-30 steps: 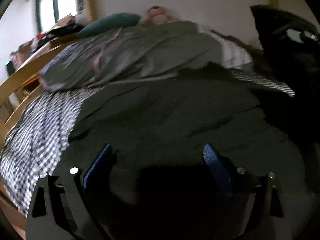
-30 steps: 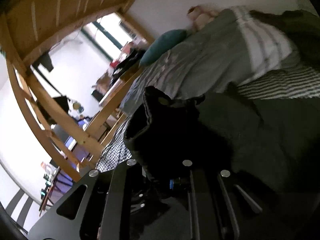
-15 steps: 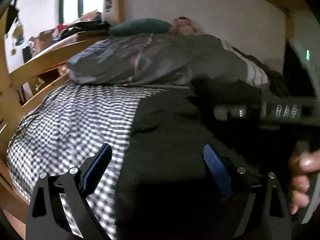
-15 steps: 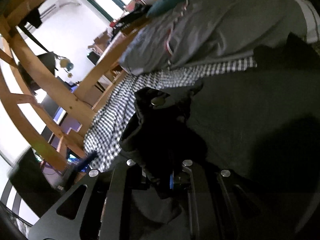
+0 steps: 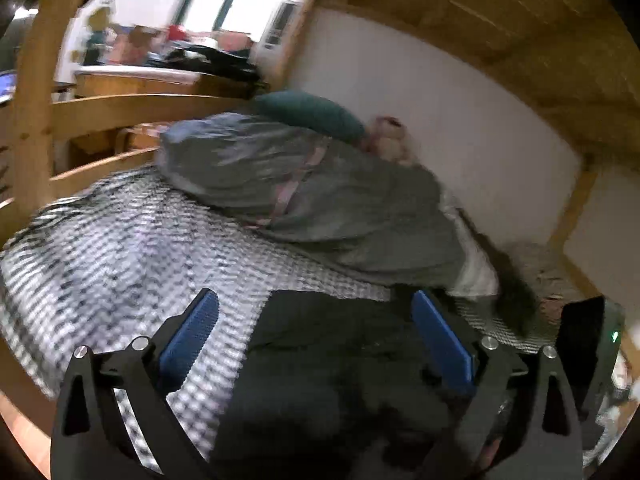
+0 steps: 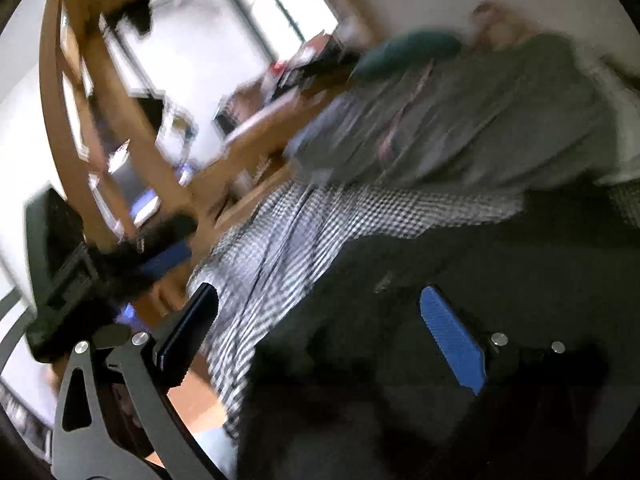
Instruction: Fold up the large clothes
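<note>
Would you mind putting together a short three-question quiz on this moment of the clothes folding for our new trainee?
1. True or false: the right gripper is clamped on a bunch of the dark garment.
2. What does the dark garment lie on? A) a bare wooden floor B) a black-and-white checked bedsheet C) a glass table
3. Fill in: the teal pillow lies behind the crumpled ____ duvet.

Key
1. False: its jaws stand wide apart and empty, as do those of the left gripper.
2. B
3. grey
</note>
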Action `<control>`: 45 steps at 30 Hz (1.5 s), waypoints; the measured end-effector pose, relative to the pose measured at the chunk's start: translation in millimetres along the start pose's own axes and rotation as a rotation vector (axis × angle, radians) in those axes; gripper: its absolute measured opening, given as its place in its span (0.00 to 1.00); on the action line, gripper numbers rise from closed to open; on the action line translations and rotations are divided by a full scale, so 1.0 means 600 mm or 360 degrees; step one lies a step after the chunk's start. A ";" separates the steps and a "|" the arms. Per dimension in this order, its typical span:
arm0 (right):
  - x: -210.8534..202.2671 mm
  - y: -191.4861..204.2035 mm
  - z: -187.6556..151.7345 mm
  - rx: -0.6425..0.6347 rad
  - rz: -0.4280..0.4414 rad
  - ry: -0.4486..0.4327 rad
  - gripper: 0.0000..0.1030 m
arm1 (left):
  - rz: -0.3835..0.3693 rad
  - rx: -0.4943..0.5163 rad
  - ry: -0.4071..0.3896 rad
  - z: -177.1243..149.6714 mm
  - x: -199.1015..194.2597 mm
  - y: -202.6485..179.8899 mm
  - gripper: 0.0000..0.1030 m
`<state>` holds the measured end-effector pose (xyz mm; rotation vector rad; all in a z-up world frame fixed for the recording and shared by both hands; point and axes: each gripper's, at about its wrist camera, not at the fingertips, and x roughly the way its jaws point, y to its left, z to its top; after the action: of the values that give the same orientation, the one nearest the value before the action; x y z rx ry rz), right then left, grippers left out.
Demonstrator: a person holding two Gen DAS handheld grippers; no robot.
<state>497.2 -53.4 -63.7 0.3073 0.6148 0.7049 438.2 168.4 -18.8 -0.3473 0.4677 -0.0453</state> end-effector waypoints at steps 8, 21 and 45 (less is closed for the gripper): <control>-0.152 -0.208 -0.006 0.0192 -0.0966 0.0169 0.97 | -0.0119 0.0298 0.0329 -0.089 0.167 -0.214 0.93; -0.071 -0.331 -0.111 0.0145 -0.1235 0.0521 0.98 | 0.0310 0.0577 0.0739 -0.201 0.328 -0.217 0.95; -0.175 -0.233 -0.190 -0.0007 -0.1294 0.0383 0.97 | 0.0318 0.0707 0.0597 -0.233 0.206 -0.199 0.95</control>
<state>435.0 -220.1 -173.1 -0.0481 0.8881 -0.0439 489.9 -3.6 -148.9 0.1507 0.8425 -0.0190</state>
